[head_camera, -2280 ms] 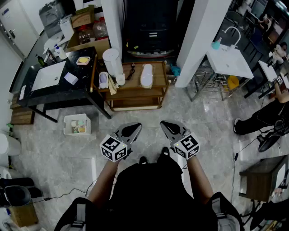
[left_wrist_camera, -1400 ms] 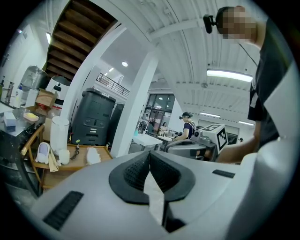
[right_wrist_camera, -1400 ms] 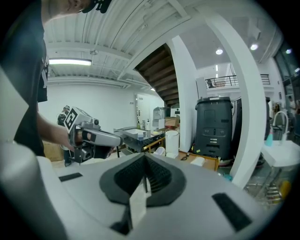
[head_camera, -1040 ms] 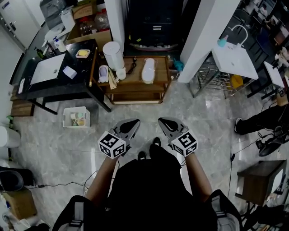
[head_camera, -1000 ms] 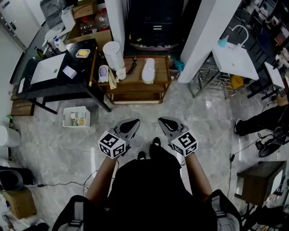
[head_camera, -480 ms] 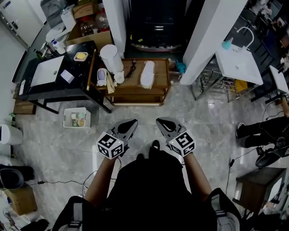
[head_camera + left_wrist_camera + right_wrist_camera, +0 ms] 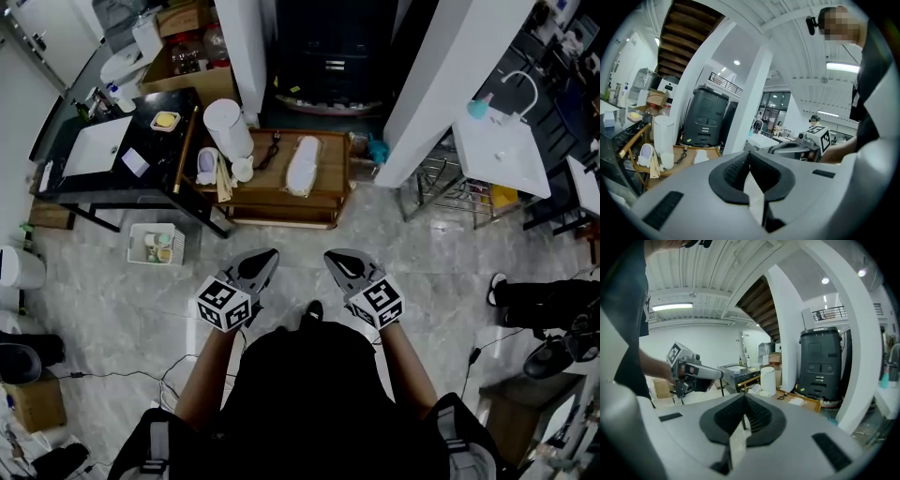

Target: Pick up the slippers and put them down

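Step in hand: reach the white slipper (image 7: pixel 302 164) on the wooden worktop (image 7: pixel 330 173).
Left gripper (image 7: pixel 263 257) and right gripper (image 7: pixel 335 259) have fingers together, empty; open them before arriving.

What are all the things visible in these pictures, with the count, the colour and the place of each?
white slipper: one shape visible, white, on the low wooden table
tall white cylinder container: one, white, at the wooden table's left end
black cable: one, black, between container and slipper
black side table: one, black, left of the wooden table
white plastic basket: one, white, on the floor
white sink stand: one, white, far right
dark grey machine: one, dark, behind the wooden table
left gripper: one, grey, shut, empty
right gripper: one, grey, shut, empty
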{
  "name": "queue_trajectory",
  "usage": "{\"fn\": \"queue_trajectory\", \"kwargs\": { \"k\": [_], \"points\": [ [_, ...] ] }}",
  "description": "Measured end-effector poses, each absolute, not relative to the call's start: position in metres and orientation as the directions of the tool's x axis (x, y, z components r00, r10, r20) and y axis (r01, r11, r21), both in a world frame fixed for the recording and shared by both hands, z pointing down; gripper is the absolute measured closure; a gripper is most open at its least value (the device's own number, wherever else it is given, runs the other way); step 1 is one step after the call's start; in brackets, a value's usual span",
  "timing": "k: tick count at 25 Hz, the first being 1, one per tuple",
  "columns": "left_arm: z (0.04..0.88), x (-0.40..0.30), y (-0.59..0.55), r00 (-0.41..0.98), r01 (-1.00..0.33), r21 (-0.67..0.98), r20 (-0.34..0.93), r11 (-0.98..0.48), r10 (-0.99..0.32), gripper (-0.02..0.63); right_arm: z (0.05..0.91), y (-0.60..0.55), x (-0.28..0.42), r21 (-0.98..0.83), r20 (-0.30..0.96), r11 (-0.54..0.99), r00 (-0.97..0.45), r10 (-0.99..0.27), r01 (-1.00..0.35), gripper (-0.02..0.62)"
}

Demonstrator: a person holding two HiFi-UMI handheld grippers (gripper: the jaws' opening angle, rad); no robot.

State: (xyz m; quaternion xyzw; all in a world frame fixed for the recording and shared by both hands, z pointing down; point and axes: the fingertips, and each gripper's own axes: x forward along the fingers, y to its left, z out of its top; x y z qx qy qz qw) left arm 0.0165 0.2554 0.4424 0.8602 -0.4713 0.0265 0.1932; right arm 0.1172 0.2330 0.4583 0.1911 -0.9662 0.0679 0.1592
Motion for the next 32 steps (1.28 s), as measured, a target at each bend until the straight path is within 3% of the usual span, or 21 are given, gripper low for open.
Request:
{"fn": "queue_trajectory", "kwargs": {
  "k": [10,32],
  "points": [
    [0.442,0.024,0.215,0.502,-0.851,0.296,0.220,-0.433,-0.836,0.594,0.467,0.197,0.130,-0.073,0.344,0.938,-0.891,-0.297,-0.340,0.588],
    [0.449,0.037,0.176,0.528,-0.836,0.309,0.230,-0.453,-0.817,0.594,0.479,0.168,0.142,-0.096,0.375,0.928,-0.877,-0.301,-0.359,0.587]
  ]
}}
